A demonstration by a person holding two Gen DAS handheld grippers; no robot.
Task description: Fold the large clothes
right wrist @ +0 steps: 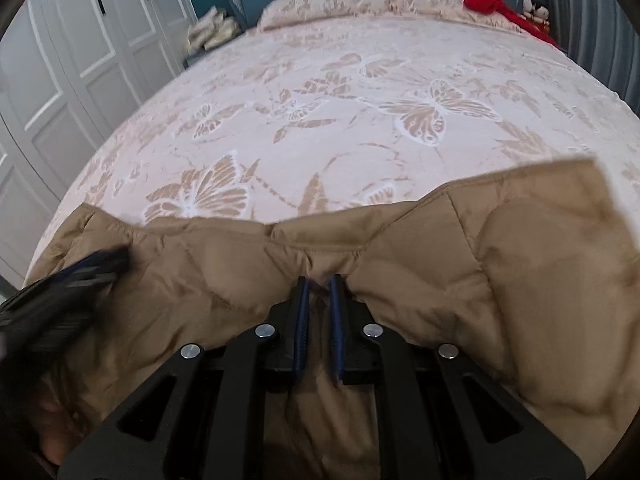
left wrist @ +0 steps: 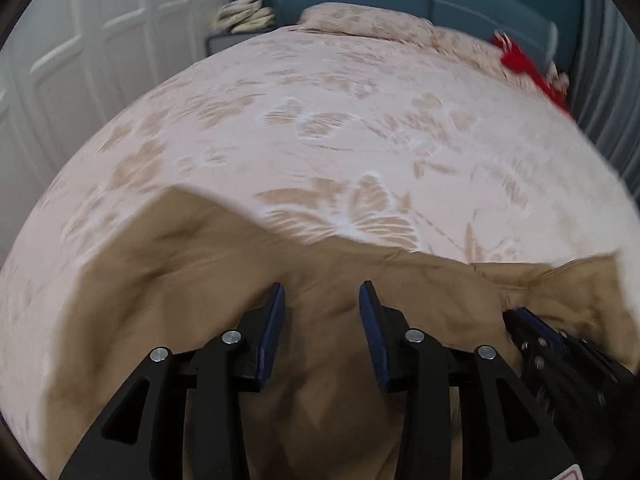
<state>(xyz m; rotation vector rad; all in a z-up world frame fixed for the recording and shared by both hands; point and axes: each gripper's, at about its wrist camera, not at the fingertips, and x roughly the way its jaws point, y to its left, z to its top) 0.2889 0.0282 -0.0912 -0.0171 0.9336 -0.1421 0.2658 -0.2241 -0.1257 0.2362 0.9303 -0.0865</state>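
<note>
my right tongs [right wrist: 319,280] pinch the jacket [right wrist: 500,280] hem, left tongs [left wrist: 322,294] spread, so its puffy bulk could slip free.

From my left wrist camera the whole picture is blurred, and the tan jacket [left wrist: 168,280] is cut off at 6 o'clock. My right gripper [left wrist: 560,344] enters at 4 o'clock, smeared, so I cannot tell its jaws there. In the right wrist view my left gripper [right wrist: 92,268] at 9 o'clock is blurred. The red cloth [right wrist: 492,4] at 1 o'clock is too small to identify.
</note>
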